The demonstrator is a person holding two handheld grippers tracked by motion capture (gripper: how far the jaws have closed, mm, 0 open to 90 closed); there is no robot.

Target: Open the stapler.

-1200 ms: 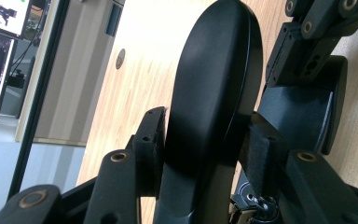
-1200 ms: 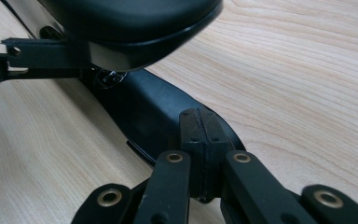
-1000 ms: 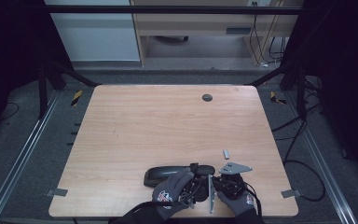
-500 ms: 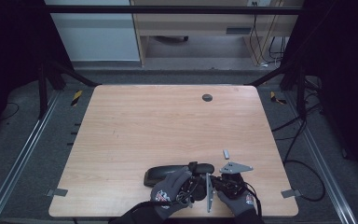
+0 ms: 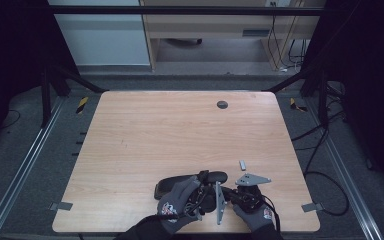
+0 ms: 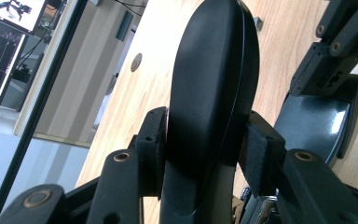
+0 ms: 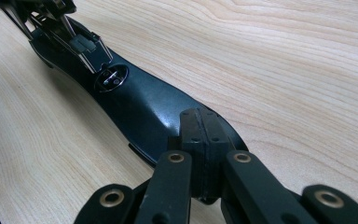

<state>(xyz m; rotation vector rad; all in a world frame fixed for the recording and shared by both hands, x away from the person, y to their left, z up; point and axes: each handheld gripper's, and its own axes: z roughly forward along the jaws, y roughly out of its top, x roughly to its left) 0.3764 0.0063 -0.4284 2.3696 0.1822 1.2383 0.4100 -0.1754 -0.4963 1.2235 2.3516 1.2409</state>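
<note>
What looks like a black stapler lies near the table's front edge. My left gripper is shut on its curved black top piece. The pads press both sides of that piece, which stands on edge above the base. The glossy dark base lies flat on the wood and carries a small round metal plate. My right gripper is shut with its pads together, and its tips rest on the near end of the base. It also appears in the left gripper view as the right gripper.
A small grey block lies on the table just beyond the hands. A round grommet hole sits near the far edge. Metal rails and cables run beside the table.
The left hand and its gripper have shifted slightly to the left. The right gripper has kept still.
</note>
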